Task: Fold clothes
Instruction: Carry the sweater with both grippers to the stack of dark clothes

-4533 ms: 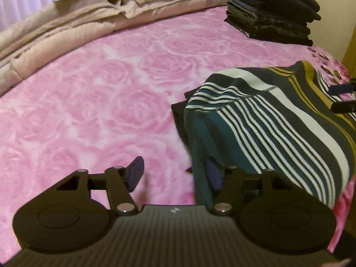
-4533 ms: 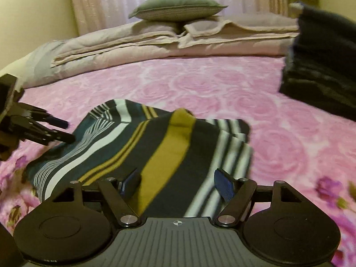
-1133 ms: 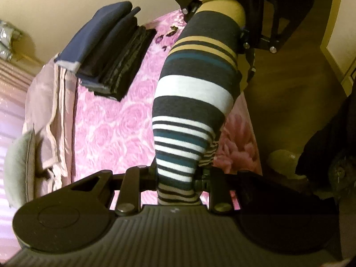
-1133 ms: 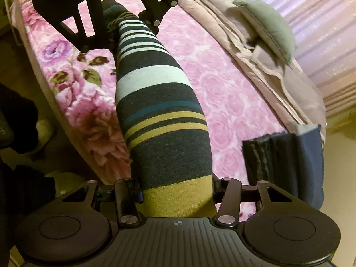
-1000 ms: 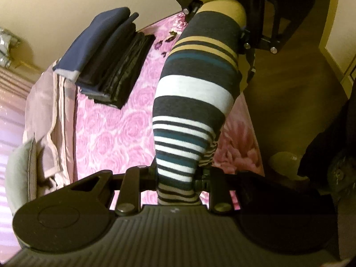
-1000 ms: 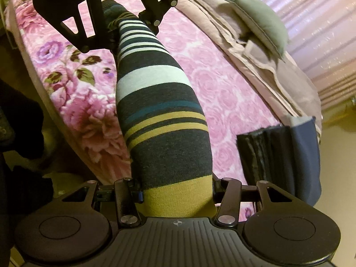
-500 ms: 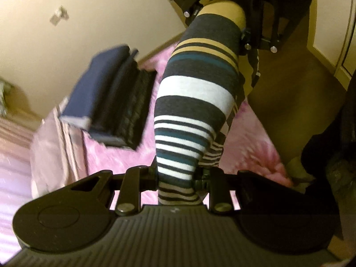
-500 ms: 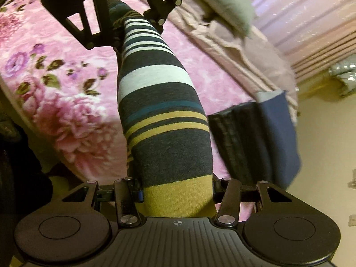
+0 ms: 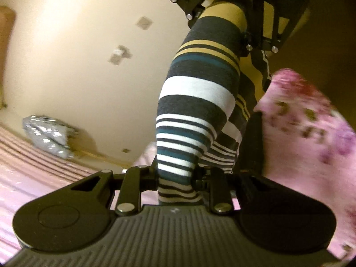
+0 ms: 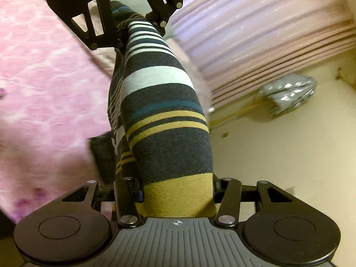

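A bed (image 10: pixel 44 84) with a pink rose-patterned cover fills the left half of the right wrist view and shows again as a blurred pink floral edge at the right of the left wrist view. A cream wall (image 9: pixel 84 66) takes up most of the left wrist view, with small pale square fittings on it, too blurred to identify. Pink pleated curtains (image 10: pixel 255 26) hang across the upper right of the right wrist view, above a crumpled silvery object (image 10: pixel 289 93) that sits by the wall.

The striped garment (image 9: pixel 200 98), banded in dark grey, white, teal and mustard, is held up in the air clear of the bed, stretched as a taut span between the two grippers. Part of it hangs down below the span in looser folds of narrower stripes, beside the edge of the bed.

The left gripper (image 9: pixel 176 179) has its fingers clamped on the end of the garment with the thin white and teal stripes. The right gripper (image 10: pixel 178 192) has its fingers clamped on the opposite end, on the broad mustard band. Each gripper appears at the top of the other's view, facing back along the cloth, with the garment running straight from one to the other.

Both views are smeared by motion blur at the edges, so finer details of the bedding and the wall cannot be told.
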